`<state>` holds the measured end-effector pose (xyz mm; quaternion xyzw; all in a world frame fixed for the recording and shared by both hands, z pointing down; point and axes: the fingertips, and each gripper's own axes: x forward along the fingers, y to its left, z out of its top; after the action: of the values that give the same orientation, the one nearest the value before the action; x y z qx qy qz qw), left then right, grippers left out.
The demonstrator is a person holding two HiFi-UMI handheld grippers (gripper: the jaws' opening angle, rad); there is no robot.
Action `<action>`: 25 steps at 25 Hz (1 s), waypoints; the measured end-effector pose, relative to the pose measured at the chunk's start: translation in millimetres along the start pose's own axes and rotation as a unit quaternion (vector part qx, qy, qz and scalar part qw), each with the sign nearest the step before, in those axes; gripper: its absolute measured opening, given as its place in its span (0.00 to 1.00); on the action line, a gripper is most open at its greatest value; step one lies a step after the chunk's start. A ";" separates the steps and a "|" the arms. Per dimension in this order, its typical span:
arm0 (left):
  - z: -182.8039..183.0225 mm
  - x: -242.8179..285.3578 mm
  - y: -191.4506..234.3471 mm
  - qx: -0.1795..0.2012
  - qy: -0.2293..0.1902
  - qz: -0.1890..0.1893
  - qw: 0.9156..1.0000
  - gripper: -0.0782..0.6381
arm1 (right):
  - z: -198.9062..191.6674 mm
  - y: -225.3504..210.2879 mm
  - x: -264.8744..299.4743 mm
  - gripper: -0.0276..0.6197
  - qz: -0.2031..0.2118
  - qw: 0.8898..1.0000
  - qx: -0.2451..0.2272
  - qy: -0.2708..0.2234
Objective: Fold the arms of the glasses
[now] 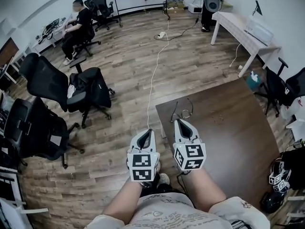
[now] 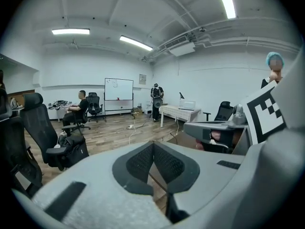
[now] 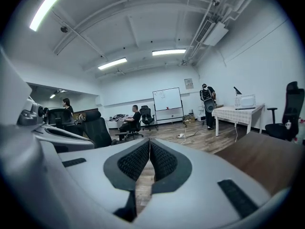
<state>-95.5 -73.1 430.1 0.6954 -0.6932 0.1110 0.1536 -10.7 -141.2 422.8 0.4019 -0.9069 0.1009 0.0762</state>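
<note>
My left gripper (image 1: 148,132) and right gripper (image 1: 182,123): jaws pressed together, holding nothing. Glasses (image 1: 183,109) lie just beyond my right gripper, near the table (image 1: 228,128) edge. Arms look unfolded, so nothing is done and both are left.

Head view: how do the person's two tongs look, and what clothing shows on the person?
The left tongs and right tongs are light grey shells that taper to a point, with dark, textured pads inside. Each carries a white cube with black square markers. The person wears a pale printed T-shirt with short sleeves.
</note>
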 end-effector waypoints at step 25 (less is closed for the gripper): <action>-36.8 162.0 -22.0 0.016 0.080 -0.126 0.989 0.13 | -106.6 -160.9 120.2 0.21 -0.124 0.968 -0.125 0.179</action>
<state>-69.0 -210.3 522.4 0.7684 -0.5835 0.1574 0.2106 35.1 -306.6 571.9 0.4739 -0.8270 0.0464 0.2988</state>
